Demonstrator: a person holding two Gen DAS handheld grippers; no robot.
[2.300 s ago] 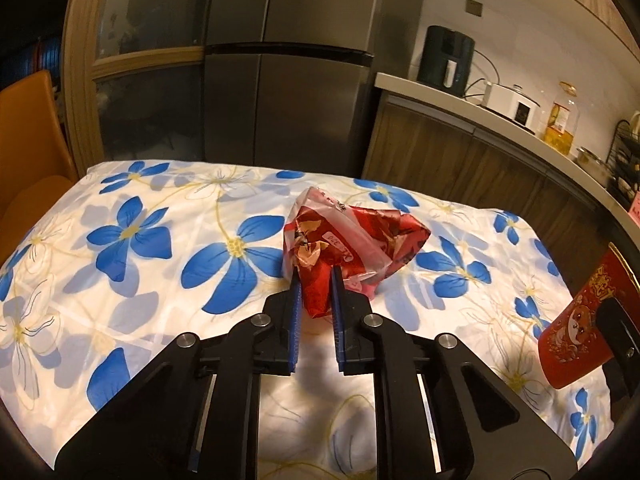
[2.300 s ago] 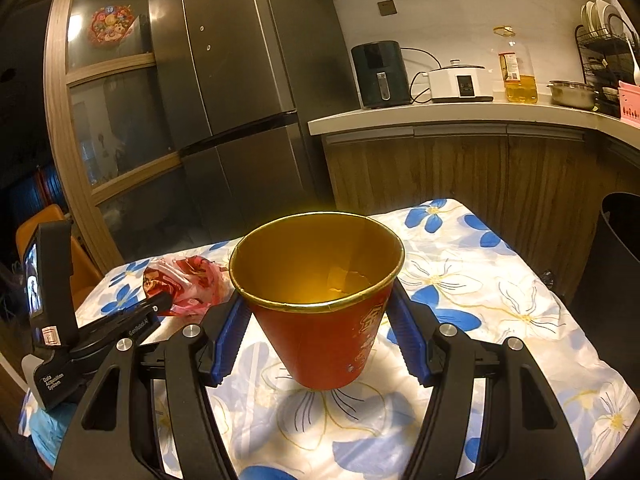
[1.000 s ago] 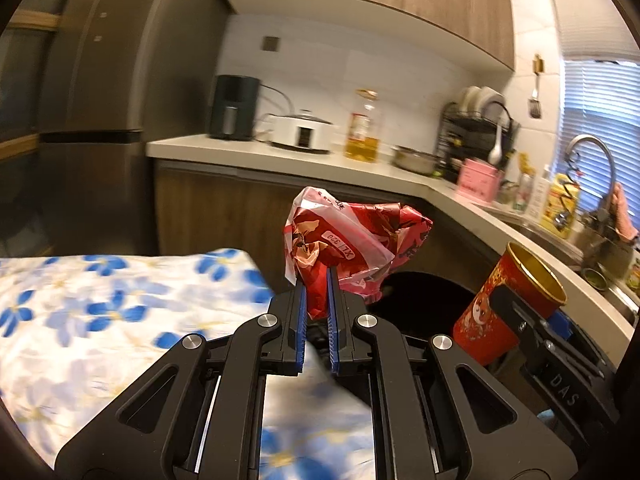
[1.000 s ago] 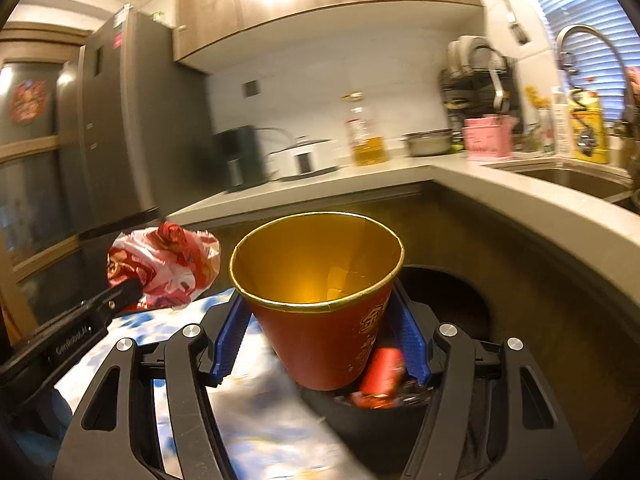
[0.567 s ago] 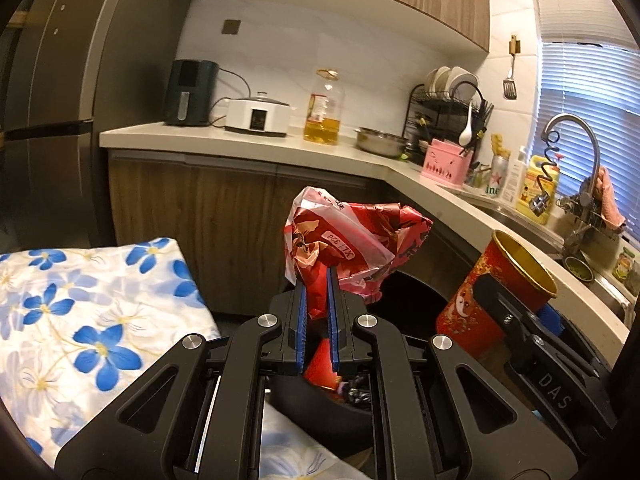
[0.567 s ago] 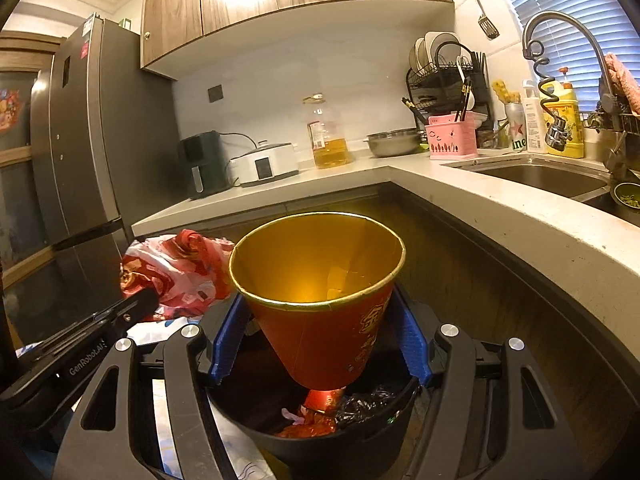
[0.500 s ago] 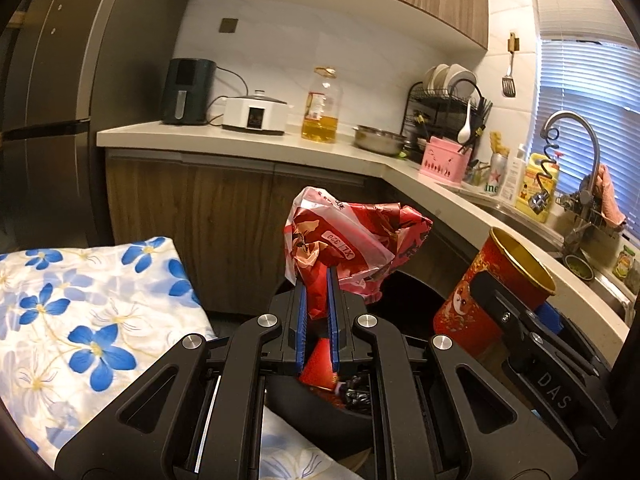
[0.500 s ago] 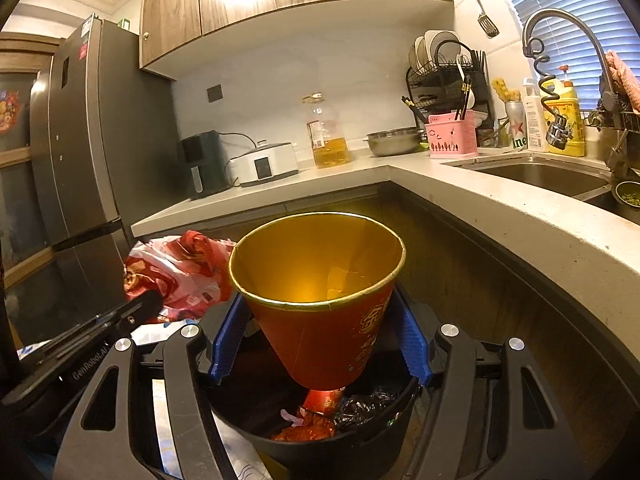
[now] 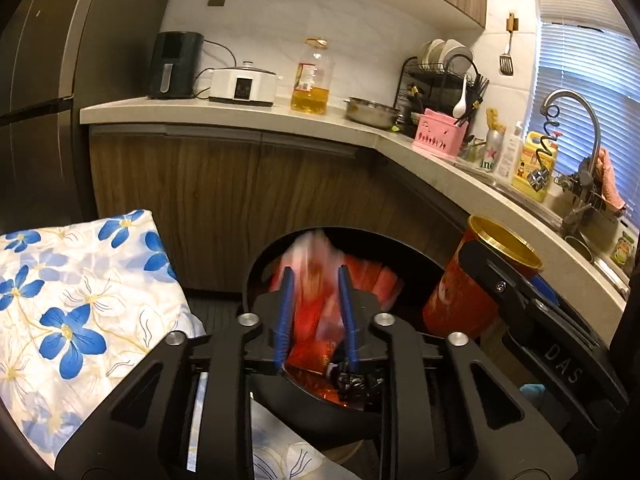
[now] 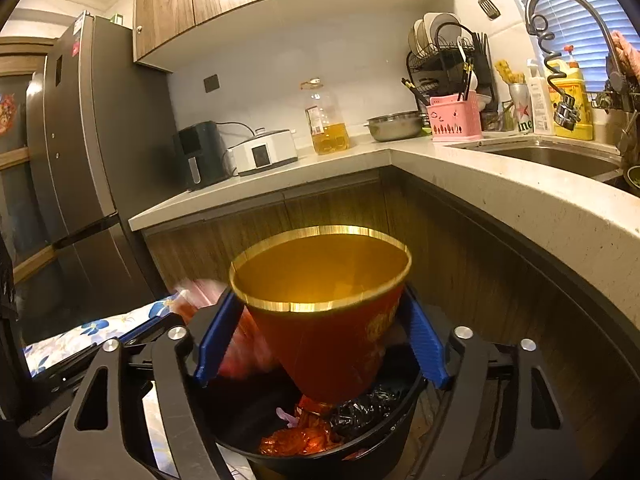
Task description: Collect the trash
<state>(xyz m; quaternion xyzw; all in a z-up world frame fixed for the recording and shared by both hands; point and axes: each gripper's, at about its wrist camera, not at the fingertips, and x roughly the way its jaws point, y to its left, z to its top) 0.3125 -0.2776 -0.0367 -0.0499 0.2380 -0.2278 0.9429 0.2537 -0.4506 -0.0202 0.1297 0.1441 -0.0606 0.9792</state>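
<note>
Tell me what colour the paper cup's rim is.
Gold. The paper cup is red outside with a gold rim, clearest in the right wrist view.

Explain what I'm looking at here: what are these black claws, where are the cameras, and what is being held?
There is no robot. A person carries a handheld two-finger gripper in each hand, and a fisheye camera on each one looks forward along its fingers. That gives one picture per hand.

In the left view, the left gripper is over a black bin. Its jaws have just been opening, and the red wrapper, blurred, is dropping between them.

In the right view, the right gripper is over the same bin. Its jaws have also just been opening. The red paper cup sits between them, apparently slipping loose.

The bin already holds red and black trash. The flowered tablecloth lies to the left.
</note>
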